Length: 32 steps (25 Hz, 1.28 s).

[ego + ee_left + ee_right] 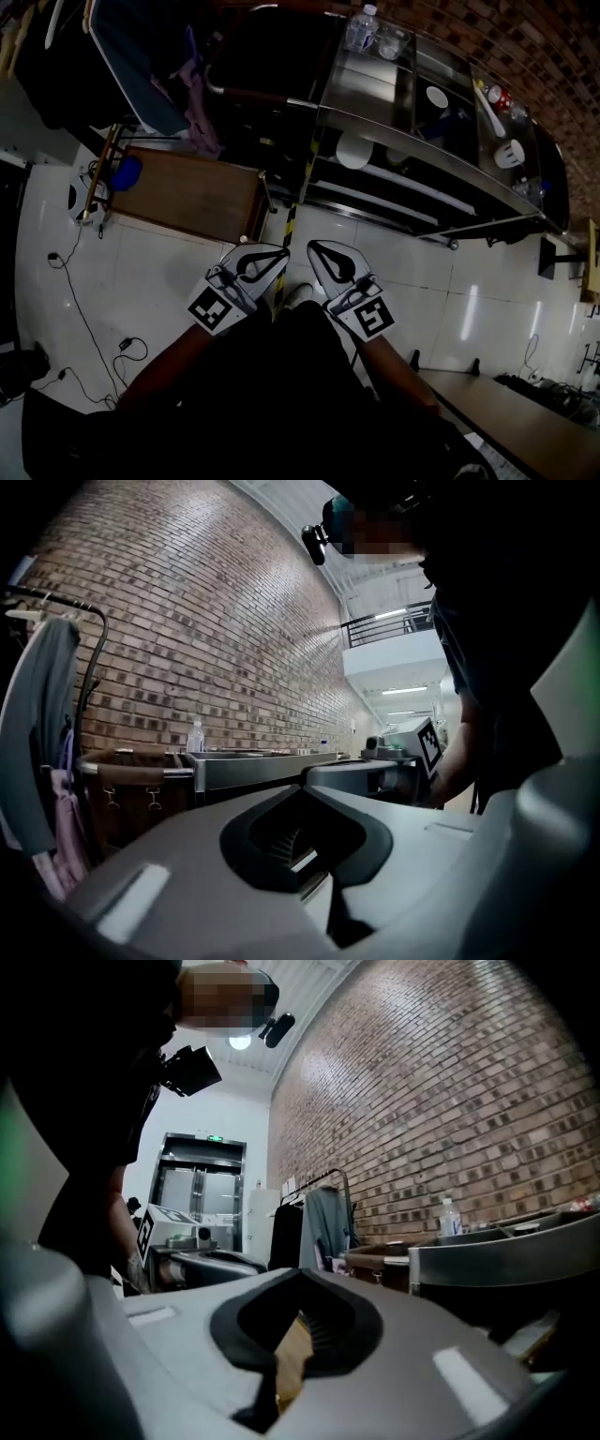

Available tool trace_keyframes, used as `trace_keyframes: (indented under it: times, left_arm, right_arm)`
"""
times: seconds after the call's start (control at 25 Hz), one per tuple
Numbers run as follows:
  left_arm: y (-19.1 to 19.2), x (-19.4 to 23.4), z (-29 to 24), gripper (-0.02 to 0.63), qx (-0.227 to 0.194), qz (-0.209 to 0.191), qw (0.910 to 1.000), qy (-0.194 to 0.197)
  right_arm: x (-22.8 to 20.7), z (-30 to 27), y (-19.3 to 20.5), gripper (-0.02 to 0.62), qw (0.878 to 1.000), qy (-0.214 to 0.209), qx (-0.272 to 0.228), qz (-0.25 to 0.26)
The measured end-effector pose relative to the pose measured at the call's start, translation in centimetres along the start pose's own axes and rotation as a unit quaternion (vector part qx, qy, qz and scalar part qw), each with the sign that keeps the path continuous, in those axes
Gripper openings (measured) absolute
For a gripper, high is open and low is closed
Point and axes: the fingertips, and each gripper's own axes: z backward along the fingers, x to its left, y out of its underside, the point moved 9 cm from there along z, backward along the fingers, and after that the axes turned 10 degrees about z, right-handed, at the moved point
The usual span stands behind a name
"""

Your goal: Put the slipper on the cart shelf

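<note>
The steel cart (375,127) stands ahead of me against the brick wall, with open shelves under its top. A white rounded thing (353,150) lies on its middle shelf; I cannot tell if it is the slipper. No slipper shows in either gripper view. My left gripper (277,253) and right gripper (315,247) hang side by side close to my body, pointing at the cart. Both are shut with nothing between the jaws. In the left gripper view the left gripper (305,789) has its jaws meeting, as does the right gripper (300,1274) in its own view.
A brown hamper box (187,192) sits left of the cart, beside a rack of hanging clothes (155,56). A water bottle (361,28) and white dishes (437,96) rest on the cart top. Cables (89,319) trail over the white floor at left. A wooden tabletop (525,412) is at lower right.
</note>
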Motion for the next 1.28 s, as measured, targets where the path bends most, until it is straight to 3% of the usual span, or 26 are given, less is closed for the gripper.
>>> trace_keyframes:
  times: [0.28, 0.48, 1.0, 1.28]
  left_arm:
    - [-0.2, 1.6, 3.8, 0.004, -0.008, -0.014, 0.9998, -0.015]
    - [-0.6, 4.9, 7.4, 0.005, -0.017, -0.013, 0.9997, -0.007]
    - [-1.7, 15.5, 18.8, 0.005, -0.02, -0.013, 0.999, 0.037]
    - [-1.6, 18.7, 22.7, 0.005, -0.013, -0.012, 0.9976, 0.066]
  right_arm:
    - [2.8, -3.4, -0.4, 0.0, 0.999, -0.039, 0.003, -0.008]
    - [5.4, -8.3, -1.2, 0.001, 0.999, -0.045, 0.011, -0.003]
    - [13.7, -21.2, -2.2, 0.001, 0.999, -0.006, 0.043, -0.009]
    - [16.6, -24.7, -2.4, 0.001, 0.998, 0.029, 0.055, -0.012]
